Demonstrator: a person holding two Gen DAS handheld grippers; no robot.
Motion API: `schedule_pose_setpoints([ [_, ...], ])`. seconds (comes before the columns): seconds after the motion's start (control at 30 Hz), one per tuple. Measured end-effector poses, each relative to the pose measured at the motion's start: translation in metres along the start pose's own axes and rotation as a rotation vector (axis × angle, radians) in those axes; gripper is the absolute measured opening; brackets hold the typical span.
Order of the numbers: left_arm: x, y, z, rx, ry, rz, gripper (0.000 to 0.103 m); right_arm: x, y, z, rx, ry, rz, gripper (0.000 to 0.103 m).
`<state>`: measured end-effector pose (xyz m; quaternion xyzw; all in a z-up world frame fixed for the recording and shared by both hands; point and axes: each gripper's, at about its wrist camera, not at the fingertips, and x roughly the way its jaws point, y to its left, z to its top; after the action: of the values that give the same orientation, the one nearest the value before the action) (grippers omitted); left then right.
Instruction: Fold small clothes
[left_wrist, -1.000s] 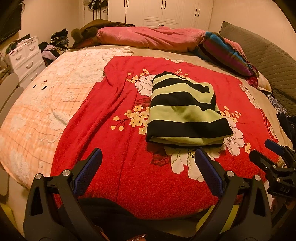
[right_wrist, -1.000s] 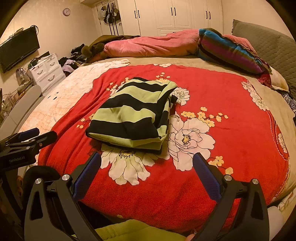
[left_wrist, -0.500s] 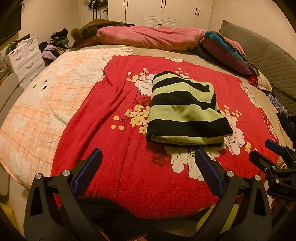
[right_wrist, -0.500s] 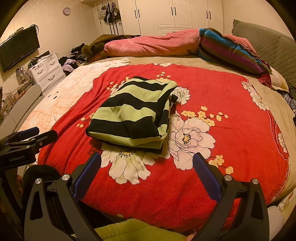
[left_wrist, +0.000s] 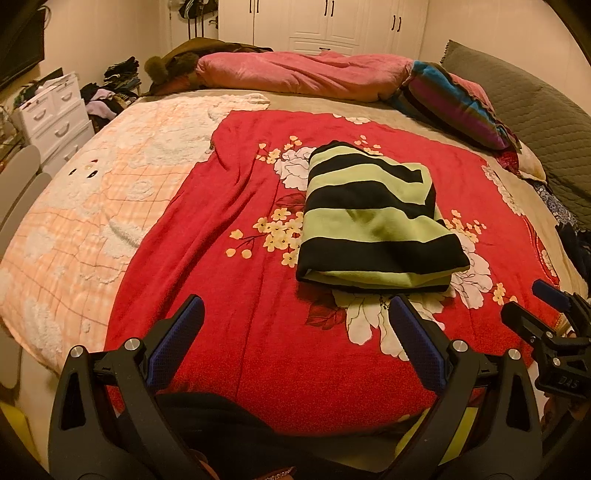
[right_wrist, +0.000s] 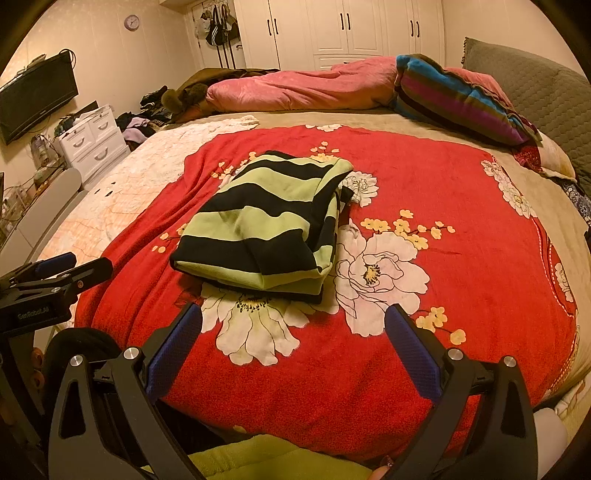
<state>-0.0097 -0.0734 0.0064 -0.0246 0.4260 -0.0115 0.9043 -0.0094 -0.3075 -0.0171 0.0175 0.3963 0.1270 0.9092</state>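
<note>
A folded green-and-black striped garment (left_wrist: 373, 221) lies on the red flowered blanket (left_wrist: 236, 229) in the middle of the bed; it also shows in the right wrist view (right_wrist: 266, 225). My left gripper (left_wrist: 295, 314) is open and empty, held back near the bed's front edge, short of the garment. My right gripper (right_wrist: 293, 314) is open and empty, also near the front edge, just in front of the garment. The right gripper shows at the right edge of the left wrist view (left_wrist: 546, 314). The left gripper shows at the left edge of the right wrist view (right_wrist: 70, 267).
A pink quilt (left_wrist: 295, 74) and a striped pillow (left_wrist: 454, 103) lie at the far end of the bed. A peach checked blanket (left_wrist: 92, 206) covers the left side. White drawers (right_wrist: 92, 140) and a wall TV (right_wrist: 37, 99) stand at the left.
Nothing has moved noticeably; both grippers stay open near the bed's front edge and the garment lies still.
</note>
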Motion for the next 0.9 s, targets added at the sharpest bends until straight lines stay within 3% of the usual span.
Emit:
schedule_pose_setpoints([
  [0.9,-0.0017,-0.001,-0.0005,0.0,0.013,0.015,0.094,0.0006,-0.0015,-0.0024,0.0,0.002,-0.001,0.099],
])
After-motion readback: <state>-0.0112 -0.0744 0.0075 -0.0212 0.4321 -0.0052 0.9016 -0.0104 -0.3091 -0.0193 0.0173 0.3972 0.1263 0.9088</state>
